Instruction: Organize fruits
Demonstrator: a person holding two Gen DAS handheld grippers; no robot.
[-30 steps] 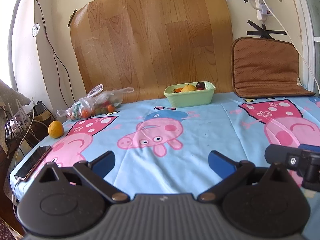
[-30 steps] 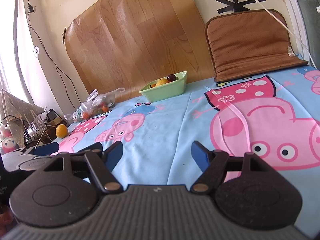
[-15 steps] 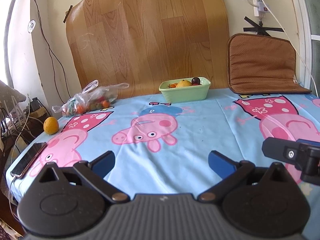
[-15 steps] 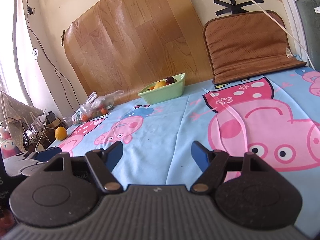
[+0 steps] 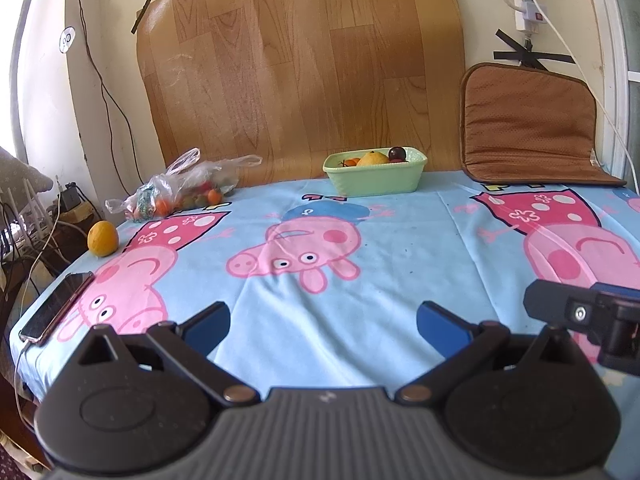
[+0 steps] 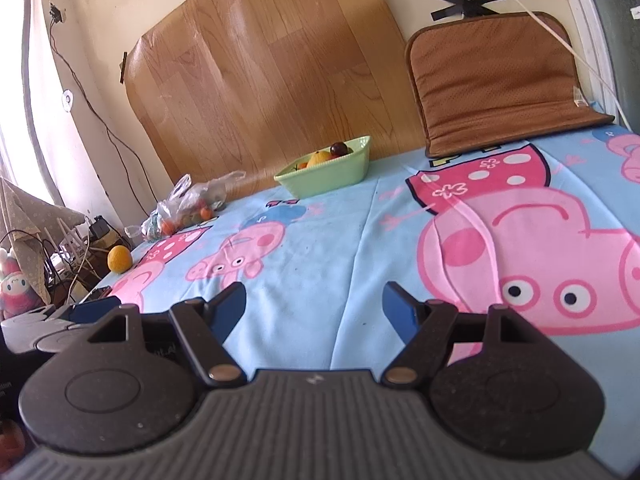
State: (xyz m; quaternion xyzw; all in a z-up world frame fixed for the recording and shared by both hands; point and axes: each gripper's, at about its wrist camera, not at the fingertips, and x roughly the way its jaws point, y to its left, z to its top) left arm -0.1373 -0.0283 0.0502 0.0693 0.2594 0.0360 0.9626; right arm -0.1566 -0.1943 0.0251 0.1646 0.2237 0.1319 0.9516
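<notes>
Phone [image 5: 56, 306] at left worktop edge; orange [image 5: 103, 239] just beyond, loose. Fruit bag [image 5: 182, 192] farther back; green bowl [image 5: 375, 176] with fruit near wall panel. Left gripper [image 5: 322, 322] – fingers released, empty. Right gripper [image 6: 314, 306] – same.

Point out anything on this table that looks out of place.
One orange sits alone at the table's left edge, apart from the green dish that holds the other fruit. A phone lies at the same edge with its corner overhanging. More fruit remains in the plastic bag.
</notes>
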